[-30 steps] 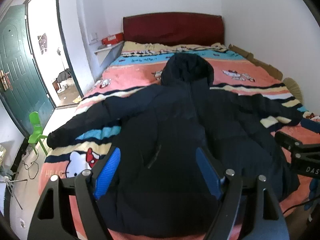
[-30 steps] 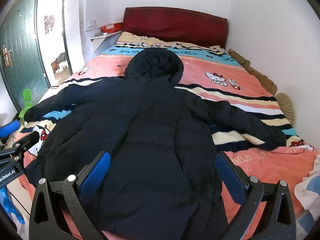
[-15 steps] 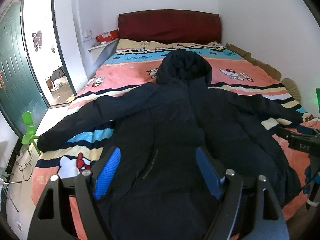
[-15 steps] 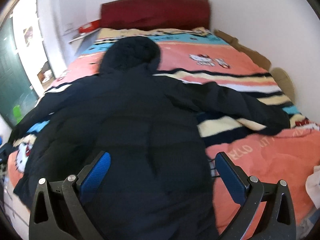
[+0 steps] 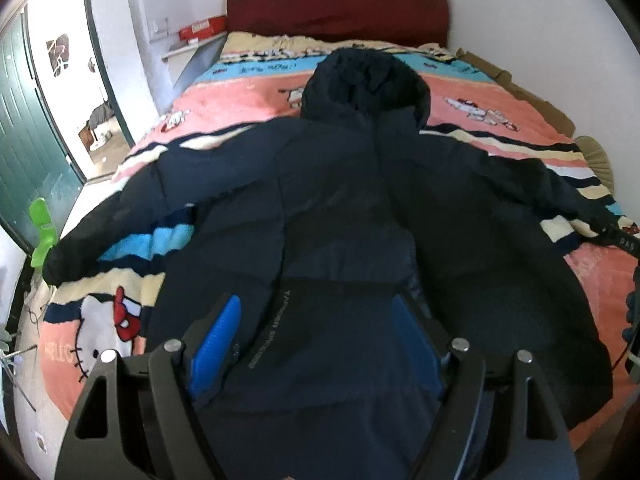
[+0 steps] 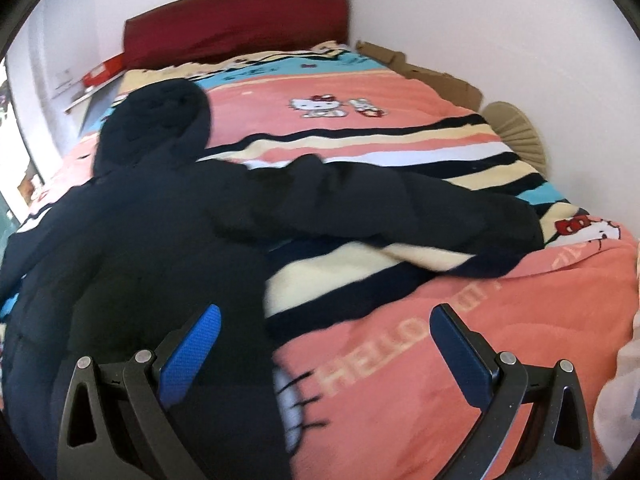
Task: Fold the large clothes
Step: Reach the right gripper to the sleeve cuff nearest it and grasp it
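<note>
While the dark hooded jacket (image 5: 344,216) is lying spread flat on the striped cartoon blanket (image 6: 460,312), hood toward the red headboard (image 5: 336,12) and hem toward me, I am holding both tools above the near end of the bed with nothing in either. My left gripper (image 5: 316,344) is hovering over the lower middle of the jacket, its blue pads (image 5: 218,340) standing wide apart and clamping no cloth. My right gripper (image 6: 324,356) is likewise spread wide, one pad over the jacket's right edge and the other over bare blanket. The jacket's long axis is running straight away from me, while its right sleeve (image 6: 400,208) is stretching out crosswise to that axis, ahead of my right jaws and angling off to the right, its cuff near the blanket's far side. I am judging the right hand the nearer one to that sleeve, so the fold probably starts there, bringing the sleeve inward across the body.
</note>
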### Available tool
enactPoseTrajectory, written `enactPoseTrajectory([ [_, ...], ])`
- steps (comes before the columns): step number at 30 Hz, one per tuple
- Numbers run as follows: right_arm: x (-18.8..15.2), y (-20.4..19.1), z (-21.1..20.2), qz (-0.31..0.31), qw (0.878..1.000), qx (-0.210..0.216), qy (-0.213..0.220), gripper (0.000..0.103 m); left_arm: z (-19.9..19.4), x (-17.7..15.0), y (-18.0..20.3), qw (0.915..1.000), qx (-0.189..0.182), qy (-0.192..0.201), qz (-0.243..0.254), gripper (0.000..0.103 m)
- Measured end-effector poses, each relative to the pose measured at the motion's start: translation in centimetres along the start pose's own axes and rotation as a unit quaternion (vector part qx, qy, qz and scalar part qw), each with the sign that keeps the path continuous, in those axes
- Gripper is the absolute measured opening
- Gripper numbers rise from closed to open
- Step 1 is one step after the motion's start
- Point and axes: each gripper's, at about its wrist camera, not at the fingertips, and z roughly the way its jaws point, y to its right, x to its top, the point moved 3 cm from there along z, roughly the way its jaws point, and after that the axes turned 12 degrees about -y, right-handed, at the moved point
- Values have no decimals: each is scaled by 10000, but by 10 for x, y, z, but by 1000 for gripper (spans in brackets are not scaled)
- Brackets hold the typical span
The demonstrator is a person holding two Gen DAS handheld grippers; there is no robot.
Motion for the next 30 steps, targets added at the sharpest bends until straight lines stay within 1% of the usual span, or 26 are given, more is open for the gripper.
enactPoseTrajectory([
  [3, 10, 15, 11, 88, 9999, -117, 19, 102, 9, 4, 3, 10000, -15, -94, -16, 77],
  [9, 30, 37, 28, 181, 9994, -278, 110, 102, 19, 8, 14, 9997, 57, -212, 107, 77],
  [14, 44, 52, 41, 255, 9988, -392, 137, 102, 25, 9, 20, 9993, 202, -263, 189, 77],
  [19, 67, 74, 55, 329, 9972, -635, 226, 102, 29, 11, 21, 9989, 289, -294, 233, 77],
  [21, 80, 89, 65, 387, 9958, -797, 246, 102, 31, 12, 21, 9989, 268, -325, 202, 77],
  [23, 94, 106, 76, 539, 9945, -874, 200, 102, 33, 12, 20, 9987, 307, -353, 199, 77],
  [27, 119, 154, 94, 924, 9885, -1193, 104, 102, 36, 11, 17, 9984, 355, -389, 190, 77],
  [30, 131, 196, 109, 1329, 9821, -1330, -113, 102, 38, 11, 15, 9982, 375, -426, 170, 77],
])
